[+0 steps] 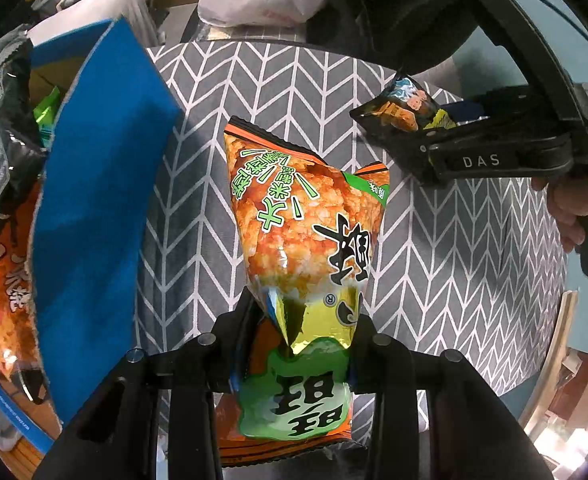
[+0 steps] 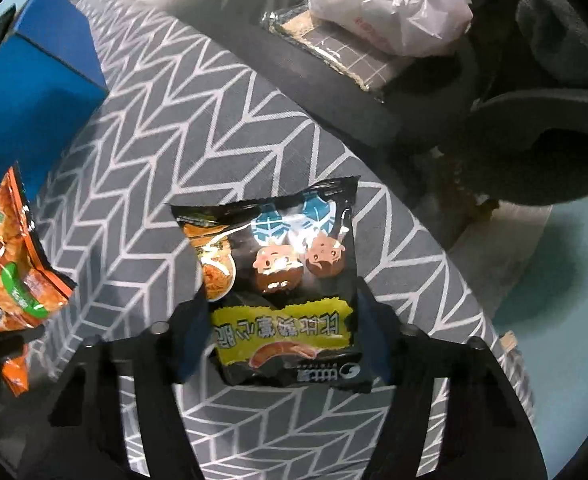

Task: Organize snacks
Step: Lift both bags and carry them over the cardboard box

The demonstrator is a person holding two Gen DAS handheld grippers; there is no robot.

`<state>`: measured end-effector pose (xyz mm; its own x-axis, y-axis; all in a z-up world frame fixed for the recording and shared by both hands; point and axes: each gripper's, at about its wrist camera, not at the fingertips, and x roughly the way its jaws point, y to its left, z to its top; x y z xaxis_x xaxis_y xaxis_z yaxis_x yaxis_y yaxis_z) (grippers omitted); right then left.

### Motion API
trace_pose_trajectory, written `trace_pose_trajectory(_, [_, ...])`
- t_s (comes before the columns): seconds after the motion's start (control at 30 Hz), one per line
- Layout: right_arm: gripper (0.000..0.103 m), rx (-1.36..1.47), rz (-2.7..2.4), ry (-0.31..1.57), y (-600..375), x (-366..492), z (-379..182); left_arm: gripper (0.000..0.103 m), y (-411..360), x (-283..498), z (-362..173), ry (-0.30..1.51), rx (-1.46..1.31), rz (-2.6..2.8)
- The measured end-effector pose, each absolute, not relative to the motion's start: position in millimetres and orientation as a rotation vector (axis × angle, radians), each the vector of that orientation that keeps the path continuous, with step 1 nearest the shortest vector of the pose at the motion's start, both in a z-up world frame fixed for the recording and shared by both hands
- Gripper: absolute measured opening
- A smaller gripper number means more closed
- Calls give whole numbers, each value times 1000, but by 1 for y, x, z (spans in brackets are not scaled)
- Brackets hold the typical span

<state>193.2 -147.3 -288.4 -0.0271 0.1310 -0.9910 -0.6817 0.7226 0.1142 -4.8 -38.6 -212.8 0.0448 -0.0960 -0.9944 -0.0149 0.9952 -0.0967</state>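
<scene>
My left gripper point(image 1: 306, 320) points down and is shut on the lower part of an orange and green rice-cracker bag point(image 1: 294, 216), which hangs above the grey chevron cloth point(image 1: 277, 80). The same bag point(image 2: 9, 264) shows at the left edge of the right wrist view. A small black snack bag point(image 2: 277, 256) with cartoon faces sits between the blue pads point(image 2: 191, 336) of my right gripper point(image 2: 283, 320), which press on its two sides. In the left wrist view the right gripper point(image 1: 406, 120) is at the upper right with the black bag point(image 1: 408, 106) in its fingers.
A blue box point(image 1: 93, 200) stands at the left, with more snack bags point(image 1: 5, 280) beside and inside it. A white plastic bag point(image 2: 390, 8) lies beyond the cloth's far edge. A hand point(image 1: 574, 208) holds the right gripper's handle. The cloth's edge curves along the right.
</scene>
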Motion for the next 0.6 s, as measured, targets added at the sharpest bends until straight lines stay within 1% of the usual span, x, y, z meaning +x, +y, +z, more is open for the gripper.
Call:
trace_pose_trajectory(0.3, [62, -354, 640, 1452, -159, 168, -265, 37, -22, -11, -180, 1486, -99, -81])
trace_pose_trajectory(0.6, [62, -285, 626, 1393, -152, 125, -209, 37, -5, -24, -139, 1426, -66, -94])
